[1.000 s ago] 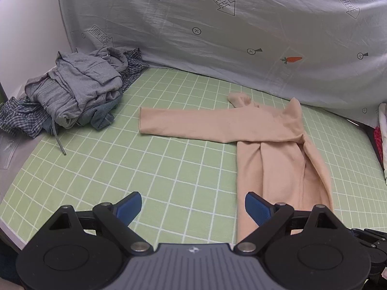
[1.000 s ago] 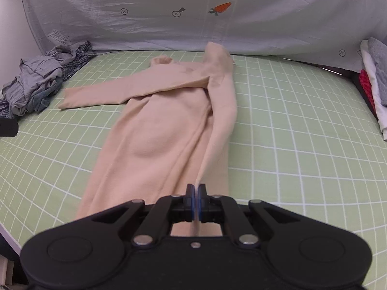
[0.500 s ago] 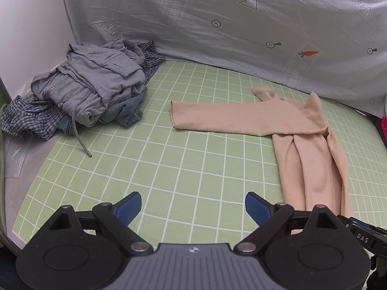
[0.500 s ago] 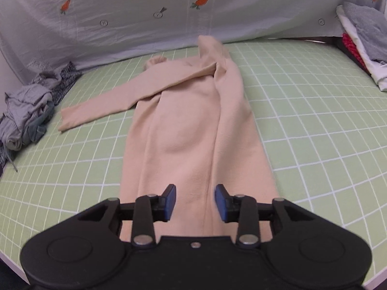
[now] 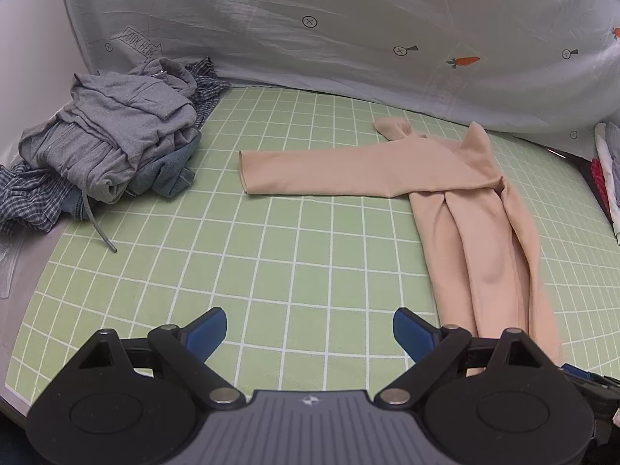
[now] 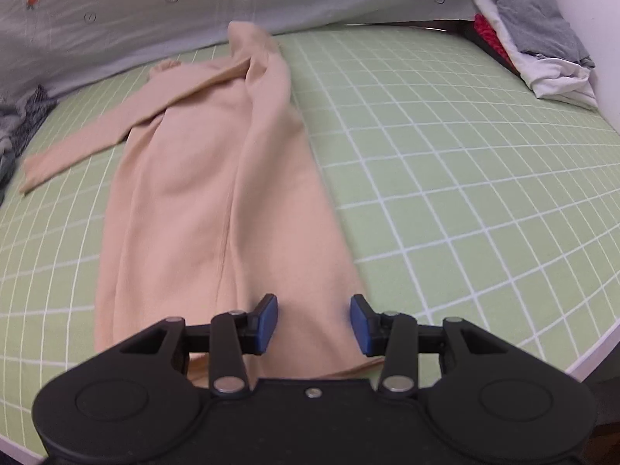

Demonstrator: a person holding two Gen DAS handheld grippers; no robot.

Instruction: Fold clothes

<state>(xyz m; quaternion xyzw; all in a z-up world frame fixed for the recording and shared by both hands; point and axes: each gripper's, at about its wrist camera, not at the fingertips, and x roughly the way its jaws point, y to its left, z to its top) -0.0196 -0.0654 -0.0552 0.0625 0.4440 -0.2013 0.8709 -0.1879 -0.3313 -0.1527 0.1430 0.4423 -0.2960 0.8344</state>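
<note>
A long beige garment lies flat on the green grid mat, its right side folded over the body and one sleeve stretched out to the left. It also shows in the left wrist view. My right gripper is open and empty, hovering just over the garment's near hem. My left gripper is open and empty above bare mat, to the left of the garment's hem.
A pile of grey and plaid clothes sits at the mat's far left. A stack of grey, white and red clothes sits at the far right. A grey printed sheet hangs behind the mat.
My right gripper opened and let go of the garment's folded edge, which now lies flat. My left gripper swung left, bringing the clothes pile more into view.
</note>
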